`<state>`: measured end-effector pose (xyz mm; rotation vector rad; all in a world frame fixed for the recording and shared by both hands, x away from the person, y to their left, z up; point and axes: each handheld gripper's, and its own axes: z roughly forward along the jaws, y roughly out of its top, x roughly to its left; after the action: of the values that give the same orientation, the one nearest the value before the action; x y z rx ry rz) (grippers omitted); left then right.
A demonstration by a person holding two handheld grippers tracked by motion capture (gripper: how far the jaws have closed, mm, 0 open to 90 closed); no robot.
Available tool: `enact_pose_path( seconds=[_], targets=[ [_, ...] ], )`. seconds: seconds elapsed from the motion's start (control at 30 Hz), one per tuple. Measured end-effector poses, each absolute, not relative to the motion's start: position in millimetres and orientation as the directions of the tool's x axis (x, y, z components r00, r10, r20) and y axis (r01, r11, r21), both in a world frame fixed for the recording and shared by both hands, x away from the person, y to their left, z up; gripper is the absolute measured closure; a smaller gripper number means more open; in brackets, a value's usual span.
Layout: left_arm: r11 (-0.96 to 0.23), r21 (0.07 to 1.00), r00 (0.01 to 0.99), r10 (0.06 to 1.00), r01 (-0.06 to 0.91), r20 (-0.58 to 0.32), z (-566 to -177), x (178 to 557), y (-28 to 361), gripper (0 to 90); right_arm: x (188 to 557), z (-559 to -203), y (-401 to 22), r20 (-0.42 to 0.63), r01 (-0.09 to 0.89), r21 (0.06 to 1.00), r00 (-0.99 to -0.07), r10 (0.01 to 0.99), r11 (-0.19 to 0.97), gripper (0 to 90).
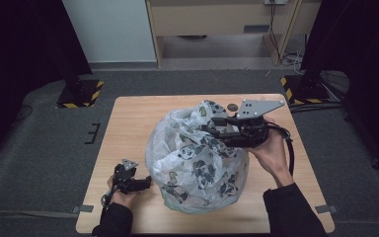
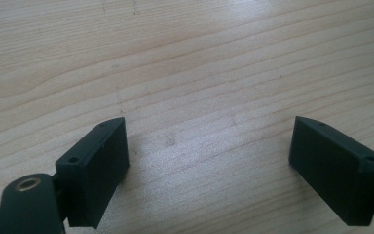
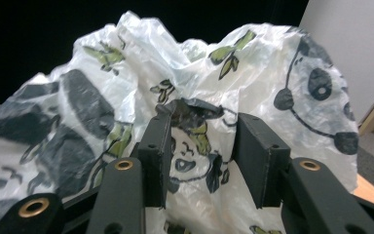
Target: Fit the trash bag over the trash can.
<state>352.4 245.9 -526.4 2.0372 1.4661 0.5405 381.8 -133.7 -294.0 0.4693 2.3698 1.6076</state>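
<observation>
Holding your left gripper (image 1: pixel 145 183) low at the near left of the pale wooden tabletop (image 1: pixel 128 128), you have its jaws spread wide with nothing but bare wood grain between them; the bag sits just off their tips, to the side, and does not show in the left gripper view at all.

Further out, your right gripper (image 3: pixel 202 146) reaches over the top of the crumpled, translucent white plastic bag printed with black pandas and green leaves (image 1: pixel 197 158). Its jaws stand partly apart with a raised ridge of the film bunched up between them; the film looks close to the inner faces, but you cannot tell from these views whether it is pinched yet.

Expect this bag to be very light, limp and slippery. It will sag, slide and fold wherever you push it, and thin film can tear if you yank. Take it where the plastic gathers into several layers, such as that ridge in your right jaws or a thick fold at the rim.

The bag fills the middle of the tabletop, billowing up beyond and below the right jaws.
</observation>
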Motion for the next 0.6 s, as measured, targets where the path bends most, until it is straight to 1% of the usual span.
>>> enact_pose_path(
  seconds=[0.3,0.4,0.47,0.6],
  targets=[
    [-0.243,0.651,0.320,0.947,0.719,0.000,-526,352,246,13.8,382,-307,-135,-0.011,0.159,0.898,-0.924,0.382,0.411,56.8],
    [-0.243,0.651,0.321,0.947,0.719,-0.001,-526,352,246,13.7,382,-310,-134,-0.007,0.162,0.897,-0.924,0.382,0.410,56.1],
    [-0.245,0.651,0.322,0.947,0.719,0.001,-526,352,245,13.7,381,-310,-135,0.002,0.168,0.902,-0.923,0.386,0.397,54.6],
    [-0.245,0.651,0.322,0.947,0.718,0.000,-527,352,245,13.7,377,-305,-142,-0.013,0.153,0.918,-0.909,0.416,0.365,48.0]
  ],
)
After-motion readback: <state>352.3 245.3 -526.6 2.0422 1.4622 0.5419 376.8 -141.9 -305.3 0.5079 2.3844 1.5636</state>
